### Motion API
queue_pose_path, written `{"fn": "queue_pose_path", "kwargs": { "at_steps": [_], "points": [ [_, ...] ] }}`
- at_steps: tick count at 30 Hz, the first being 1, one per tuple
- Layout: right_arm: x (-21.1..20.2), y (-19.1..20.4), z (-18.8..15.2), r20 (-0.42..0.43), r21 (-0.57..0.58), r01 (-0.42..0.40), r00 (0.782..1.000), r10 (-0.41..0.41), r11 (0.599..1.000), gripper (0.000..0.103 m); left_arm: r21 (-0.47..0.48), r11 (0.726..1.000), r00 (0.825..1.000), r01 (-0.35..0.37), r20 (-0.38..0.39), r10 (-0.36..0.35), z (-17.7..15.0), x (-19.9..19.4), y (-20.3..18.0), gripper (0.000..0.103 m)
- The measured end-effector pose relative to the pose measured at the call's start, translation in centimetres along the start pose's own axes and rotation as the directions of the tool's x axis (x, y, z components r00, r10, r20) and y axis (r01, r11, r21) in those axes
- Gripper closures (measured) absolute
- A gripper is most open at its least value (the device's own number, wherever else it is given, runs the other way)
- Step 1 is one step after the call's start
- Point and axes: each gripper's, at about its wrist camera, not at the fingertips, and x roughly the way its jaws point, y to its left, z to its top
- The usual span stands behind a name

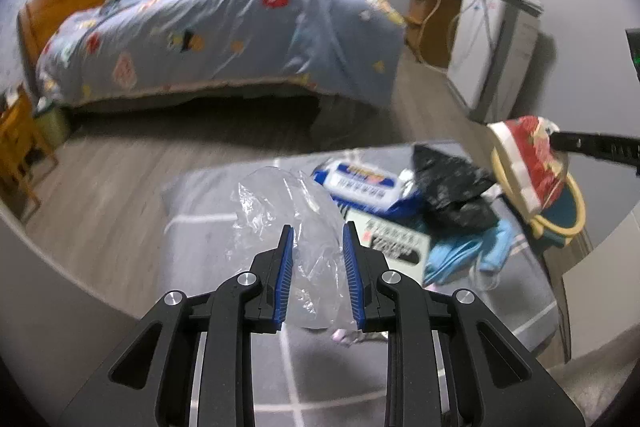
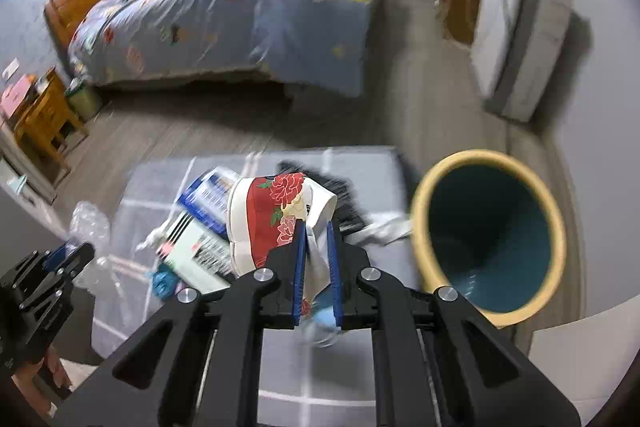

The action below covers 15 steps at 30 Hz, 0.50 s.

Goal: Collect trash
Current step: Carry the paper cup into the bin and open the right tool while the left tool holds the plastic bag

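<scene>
My left gripper (image 1: 318,239) is shut on a crumpled clear plastic bag (image 1: 280,211) and holds it above the grey checked cloth (image 1: 208,235). My right gripper (image 2: 317,231) is shut on a red-and-white flowered package (image 2: 272,215), held to the left of the teal bin with a yellow rim (image 2: 488,239). In the left wrist view the package (image 1: 528,155) hangs in front of the bin (image 1: 568,223). On the cloth lie a blue-and-white wipes pack (image 1: 360,187), a black bag (image 1: 456,191), a white printed box (image 1: 392,239) and blue gloves (image 1: 468,255).
A bed with a blue patterned duvet (image 1: 224,31) stands behind across grey wood flooring (image 1: 100,183). A white appliance (image 1: 496,47) and a wooden cabinet (image 1: 432,27) stand by the right wall. A wooden nightstand (image 2: 44,119) stands at the left.
</scene>
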Motion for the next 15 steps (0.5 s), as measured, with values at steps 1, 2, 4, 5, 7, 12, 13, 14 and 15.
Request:
{"fn": "queue_pose_path", "kwargs": {
  "at_steps": [1,2,4,5,7,12,13,14,15],
  "points": [
    [-0.5,-1.0,0.3,0.009,0.014,0.009,1.0,-0.009,1.0,0.093,0.017,1.0,1.0,0.004,0.011,-0.004,0.4,-0.1,-0.6,0.077],
    [-0.8,-1.9,0.5,0.016,0.028,0.009,1.0,-0.009,1.0,0.093,0.027,1.0,1.0,0.007,0.017,-0.007,0.5,-0.2,-1.0,0.077],
    [-1.5,-4.5,0.9,0.034,0.066,0.019,0.999,-0.022,0.998,0.093,0.04,0.999,0.999,0.029,0.027,-0.03,1.3,-0.2,-2.3,0.077],
    [-1.7,-5.2,0.9,0.04,0.073,0.031,0.999,-0.034,0.997,0.093,0.042,0.998,0.999,0.039,0.03,-0.04,1.5,-0.2,-2.7,0.077],
    [-1.8,-7.6,1.1,0.051,0.092,0.065,0.996,-0.07,0.994,0.093,0.059,0.996,0.997,0.061,0.038,-0.063,2.2,0.0,-4.0,0.077],
    [-1.1,-12.5,1.0,0.042,0.153,0.126,0.99,-0.134,0.98,0.093,0.133,0.986,0.993,0.098,0.05,-0.105,3.4,0.4,-8.1,0.077],
    [-0.8,-13.3,1.0,0.038,0.16,0.135,0.989,-0.143,0.978,0.093,0.152,0.982,0.992,0.112,0.046,-0.12,3.7,0.7,-9.3,0.077],
    [-0.5,-13.9,0.8,0.034,0.163,0.142,0.988,-0.15,0.976,0.093,0.164,0.979,0.991,0.12,0.044,-0.129,3.9,0.9,-10.1,0.077],
    [-0.4,-14.5,0.6,0.029,0.164,0.151,0.987,-0.158,0.975,0.093,0.181,0.975,0.989,0.129,0.043,-0.139,4.2,1.2,-11.1,0.077]
  ]
}}
